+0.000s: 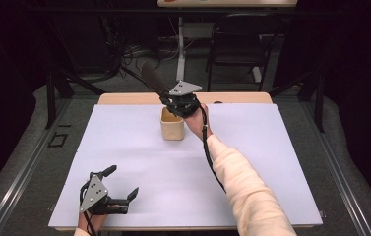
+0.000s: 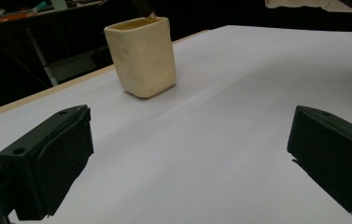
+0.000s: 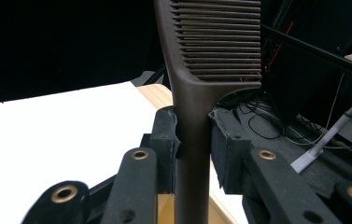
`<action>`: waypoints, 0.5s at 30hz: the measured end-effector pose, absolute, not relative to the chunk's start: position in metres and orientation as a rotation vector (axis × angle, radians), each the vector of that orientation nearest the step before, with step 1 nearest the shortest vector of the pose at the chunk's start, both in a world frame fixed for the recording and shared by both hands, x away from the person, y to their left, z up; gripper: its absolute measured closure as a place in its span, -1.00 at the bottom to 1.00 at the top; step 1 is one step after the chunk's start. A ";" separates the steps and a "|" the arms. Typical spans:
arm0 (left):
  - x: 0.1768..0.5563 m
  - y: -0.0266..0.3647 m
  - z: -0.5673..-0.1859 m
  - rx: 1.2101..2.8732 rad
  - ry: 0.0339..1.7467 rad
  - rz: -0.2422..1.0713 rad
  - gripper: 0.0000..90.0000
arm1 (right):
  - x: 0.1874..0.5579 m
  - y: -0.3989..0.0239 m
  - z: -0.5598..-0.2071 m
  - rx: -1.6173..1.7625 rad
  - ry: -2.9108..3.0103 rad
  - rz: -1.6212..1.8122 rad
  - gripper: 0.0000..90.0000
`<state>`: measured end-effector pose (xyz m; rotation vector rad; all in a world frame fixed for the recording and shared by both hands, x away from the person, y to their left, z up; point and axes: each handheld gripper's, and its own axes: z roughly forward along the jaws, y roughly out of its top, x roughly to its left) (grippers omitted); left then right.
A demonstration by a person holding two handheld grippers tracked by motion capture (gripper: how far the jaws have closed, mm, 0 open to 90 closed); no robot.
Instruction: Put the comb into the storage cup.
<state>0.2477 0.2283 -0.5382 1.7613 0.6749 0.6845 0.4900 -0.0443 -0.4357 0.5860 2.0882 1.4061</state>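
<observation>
- Clamping the handle of a dark brown plastic comb (image 3: 192, 121), the right gripper (image 1: 179, 102) hovers just above the cream square ceramic cup (image 1: 172, 125) at the far middle of the white table (image 1: 252, 162).
- The comb's toothed end points up and away past the table's far edge.
- The left gripper (image 1: 116, 189) rests near the table's front left corner, jaws wide apart, holding nothing, well apart from the cup.
</observation>
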 end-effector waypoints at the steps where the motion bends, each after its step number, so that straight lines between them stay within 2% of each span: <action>1: 0.248 0.228 -0.538 1.760 0.675 0.684 -0.99 | 0.490 -0.044 -0.436 0.587 2.089 1.407 0.61; 15: 0.248 0.228 -0.538 1.758 0.675 0.683 -0.99 | 0.492 -0.041 -0.443 0.593 2.110 1.398 0.61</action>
